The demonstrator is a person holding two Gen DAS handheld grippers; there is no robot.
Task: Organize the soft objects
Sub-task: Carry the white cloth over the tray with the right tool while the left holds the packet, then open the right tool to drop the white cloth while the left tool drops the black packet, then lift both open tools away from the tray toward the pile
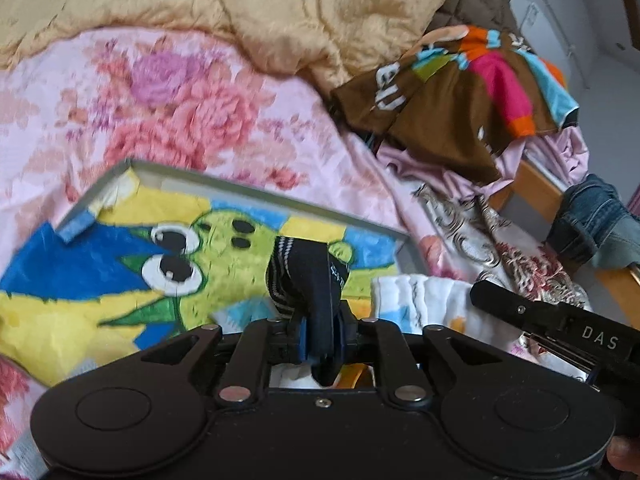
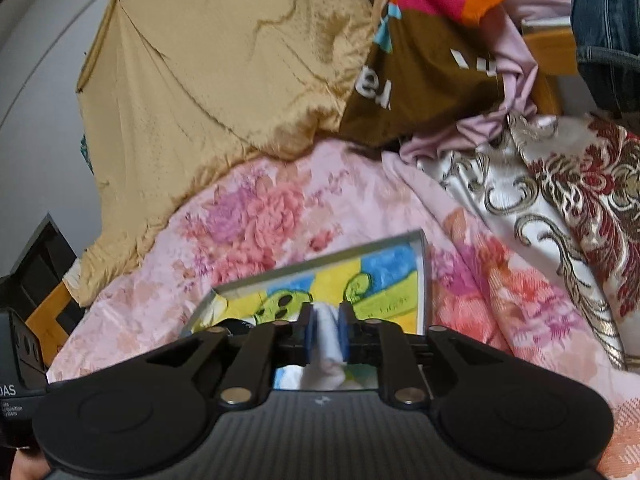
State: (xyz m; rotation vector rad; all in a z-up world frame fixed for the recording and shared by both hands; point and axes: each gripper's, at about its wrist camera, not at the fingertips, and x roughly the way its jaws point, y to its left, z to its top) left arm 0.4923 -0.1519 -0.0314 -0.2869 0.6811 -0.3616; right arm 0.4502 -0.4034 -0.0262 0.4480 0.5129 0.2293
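While floral bedsheet (image 1: 208, 112) (pink) bears box (image 1: 240, 190) | left jaws pinch dark sock (image 1: 308, 280); right, white cloth (image 2: 328, 332)

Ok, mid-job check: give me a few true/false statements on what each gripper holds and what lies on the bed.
1. The left gripper is shut on a dark navy sock. True.
2. The right gripper is open, holding nothing. False: it is shut on a white cloth.
3. A cartoon towel lies in the shallow grey tray. True.
4. The brown multicoloured garment lies inside that tray. False: it lies apart, beside the tan quilt.
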